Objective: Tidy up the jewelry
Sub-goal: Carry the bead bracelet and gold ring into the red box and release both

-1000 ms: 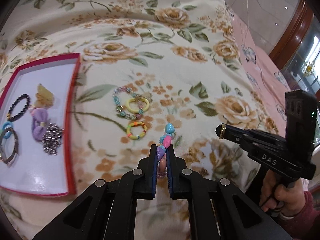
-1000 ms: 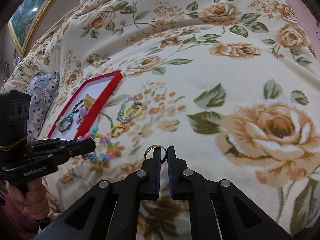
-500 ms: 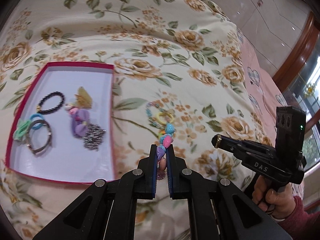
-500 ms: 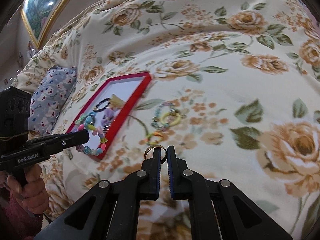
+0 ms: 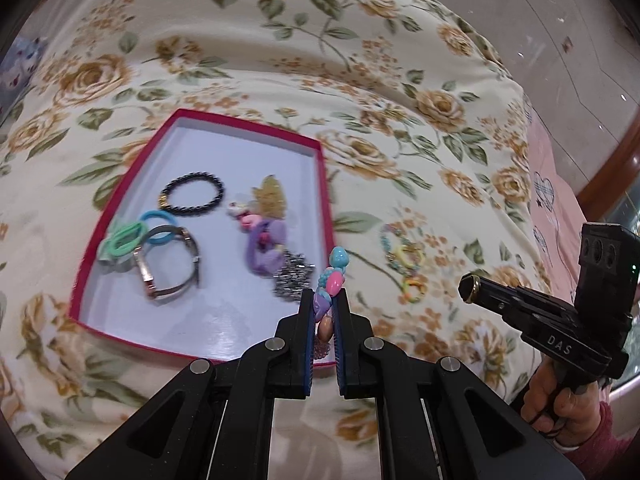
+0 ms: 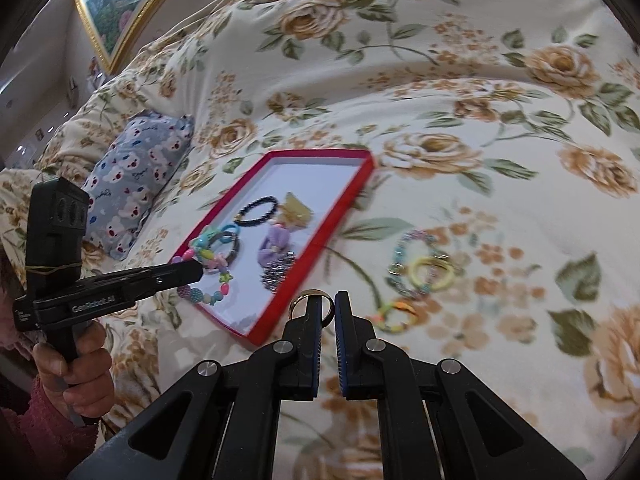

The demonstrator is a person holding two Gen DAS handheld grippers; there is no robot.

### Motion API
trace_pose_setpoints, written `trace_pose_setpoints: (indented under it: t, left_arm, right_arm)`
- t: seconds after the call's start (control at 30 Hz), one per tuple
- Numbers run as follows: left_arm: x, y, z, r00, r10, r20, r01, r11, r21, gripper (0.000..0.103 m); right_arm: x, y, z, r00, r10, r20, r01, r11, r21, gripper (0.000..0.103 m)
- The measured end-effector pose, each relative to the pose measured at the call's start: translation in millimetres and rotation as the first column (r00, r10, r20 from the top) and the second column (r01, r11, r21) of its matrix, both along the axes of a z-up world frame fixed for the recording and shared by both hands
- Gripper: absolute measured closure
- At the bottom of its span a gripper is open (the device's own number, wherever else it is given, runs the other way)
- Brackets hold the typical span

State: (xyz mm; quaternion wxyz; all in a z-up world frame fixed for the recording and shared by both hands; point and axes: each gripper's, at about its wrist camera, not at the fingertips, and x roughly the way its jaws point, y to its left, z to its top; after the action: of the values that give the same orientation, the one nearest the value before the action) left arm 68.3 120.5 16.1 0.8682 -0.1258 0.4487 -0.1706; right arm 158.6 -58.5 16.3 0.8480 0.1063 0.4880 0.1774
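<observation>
Floral quilt covers the bed, framed painting on the wall. Left claw pinches a pastel bead bracelet, strand running along the fingers, above the red tray. Right claw pinches a gold ring edge-on beside the tray's corner.

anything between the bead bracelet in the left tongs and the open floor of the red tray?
Nothing visible. The left tongs hold the bead bracelet over the near end of the red tray; the white floor below is bare, and the silver cluster lies just beyond it.
</observation>
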Motion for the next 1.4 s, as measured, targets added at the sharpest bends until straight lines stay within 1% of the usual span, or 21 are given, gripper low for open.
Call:
trace_pose_setpoints:
  t: [0.23,0.43,0.63,0.9,1.07,1.4]
  left_arm:
    - [9.1,22.4,-10.0,0.999,0.041,-0.034,-0.041,0.999,-0.013,0.097]
    - [21.5,34.4,-21.5,0.994,0.076,-0.075,-0.078,0.997,-0.015,0.097]
    - [32.9,42.3,-34.1,0.987,0.105,-0.117,-0.107,0.994,-0.004,0.097]
    - [43.4,48.1,-44.4,0.979,0.134,-0.156,-0.135,0.991,0.003,0.097]
    - [48.6,48.8,-49.4,0.971,0.164,-0.175,-0.159,0.986,0.042,0.097]
    - [53.5,40.8,-54.6,0.964,0.182,-0.193,-0.164,0.981,0.108,0.096]
  right_arm:
    - [14.6,37.0,-3.2,0.997,0.078,0.006,-0.078,0.997,0.012,0.097]
    - [29.9,66.2,-16.2,0.991,0.135,-0.02,-0.134,0.991,0.029,0.097]
    - [42.9,83.5,-32.2,0.984,0.171,-0.056,-0.169,0.985,0.036,0.097]
    - [56.1,93.7,-54.2,0.975,0.193,-0.105,-0.192,0.981,0.025,0.097]
    - [62.3,99.4,-67.6,0.969,0.208,-0.136,-0.209,0.978,0.006,0.097]
    - [69.1,104.9,-78.7,0.964,0.215,-0.156,-0.227,0.972,-0.063,0.097]
